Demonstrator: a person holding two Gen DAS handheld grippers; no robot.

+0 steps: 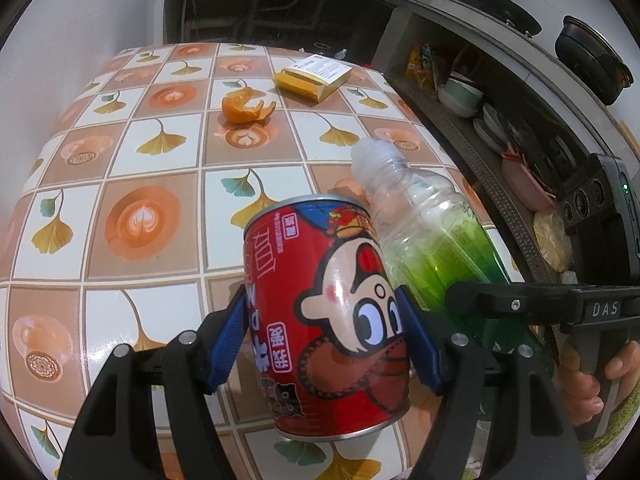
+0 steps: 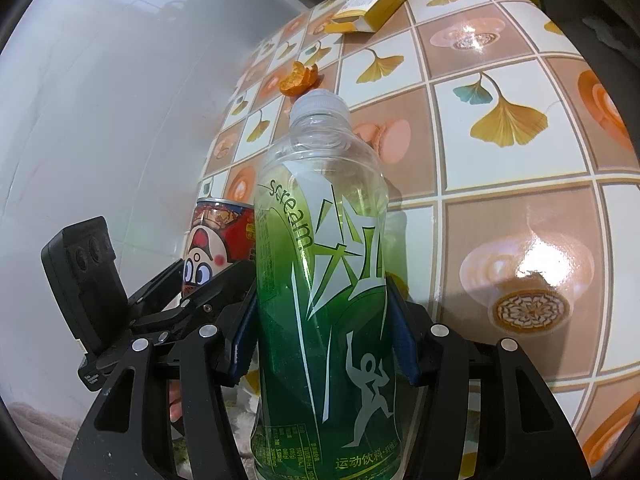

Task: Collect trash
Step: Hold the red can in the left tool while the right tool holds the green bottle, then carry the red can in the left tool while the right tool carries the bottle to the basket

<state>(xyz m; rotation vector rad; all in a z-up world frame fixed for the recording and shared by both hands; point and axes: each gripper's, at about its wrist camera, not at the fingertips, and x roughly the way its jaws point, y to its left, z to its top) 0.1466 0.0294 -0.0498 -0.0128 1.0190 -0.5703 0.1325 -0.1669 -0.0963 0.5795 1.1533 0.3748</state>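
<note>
A table (image 1: 120, 184) in glossy ginkgo-and-coffee-patterned cloth stands against a white wall (image 1: 80, 32), beside open shelves (image 1: 480, 128) of bowls.

Two close wrist views, downward over shared table (image 1: 160, 184)

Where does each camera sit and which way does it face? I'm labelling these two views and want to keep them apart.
Left wrist: on the left gripper, looking down along its fingers at the red can it clamps, tiled table beyond; a hand on the right gripper's handle shows.
Right wrist: on the right gripper, facing the green bottle it clamps; the left gripper shows at left.
Shared: can, bottle, orange peel, yellow box.
</note>
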